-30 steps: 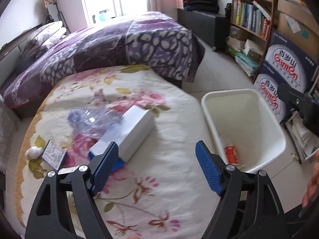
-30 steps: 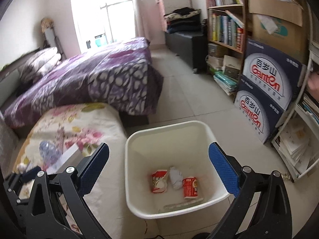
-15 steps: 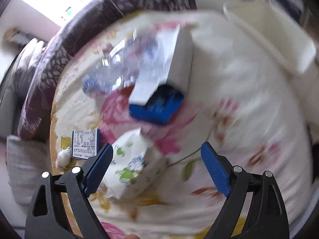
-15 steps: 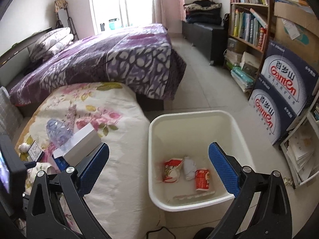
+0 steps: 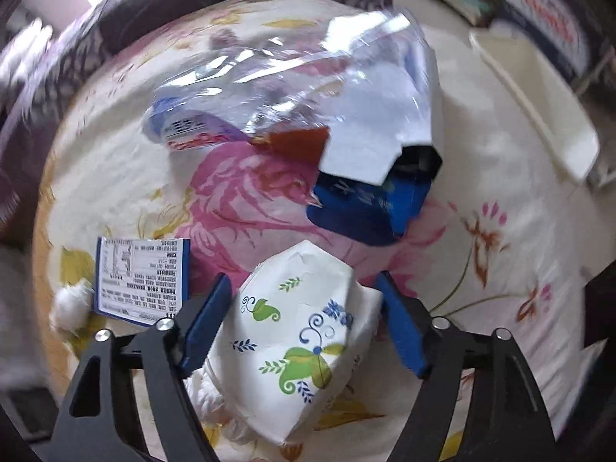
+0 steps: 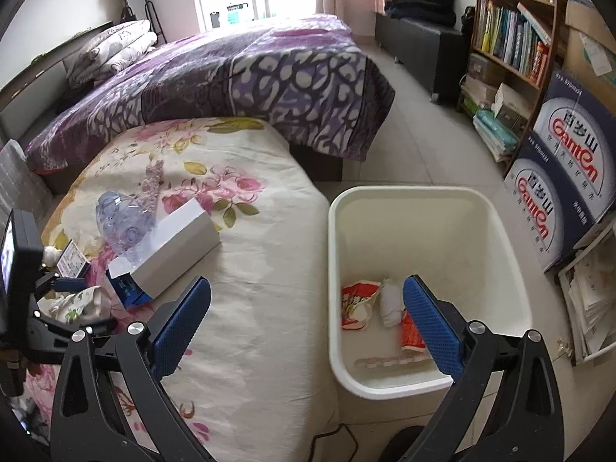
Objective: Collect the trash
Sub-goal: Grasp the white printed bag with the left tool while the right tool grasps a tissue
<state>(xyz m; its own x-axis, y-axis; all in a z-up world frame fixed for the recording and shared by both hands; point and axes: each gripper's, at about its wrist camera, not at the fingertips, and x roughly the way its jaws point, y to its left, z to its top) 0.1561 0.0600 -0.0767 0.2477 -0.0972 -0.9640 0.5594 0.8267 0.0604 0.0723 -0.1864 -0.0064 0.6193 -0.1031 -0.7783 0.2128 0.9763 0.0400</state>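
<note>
Left wrist view: the left gripper (image 5: 304, 315) is spread, its 2 pads straddling the floral wrapper (image 5: 298, 340) on the bedspread (image 5: 500, 208), not yet clamped.

Right wrist view: the right gripper (image 6: 308, 319) hangs released and empty near the white bin (image 6: 512, 254), which holds about 4 scraps.

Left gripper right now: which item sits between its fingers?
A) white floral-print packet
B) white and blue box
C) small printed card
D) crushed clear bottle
A: in the left wrist view the left gripper straddles the white floral-print packet, its fingers on either side.
</note>
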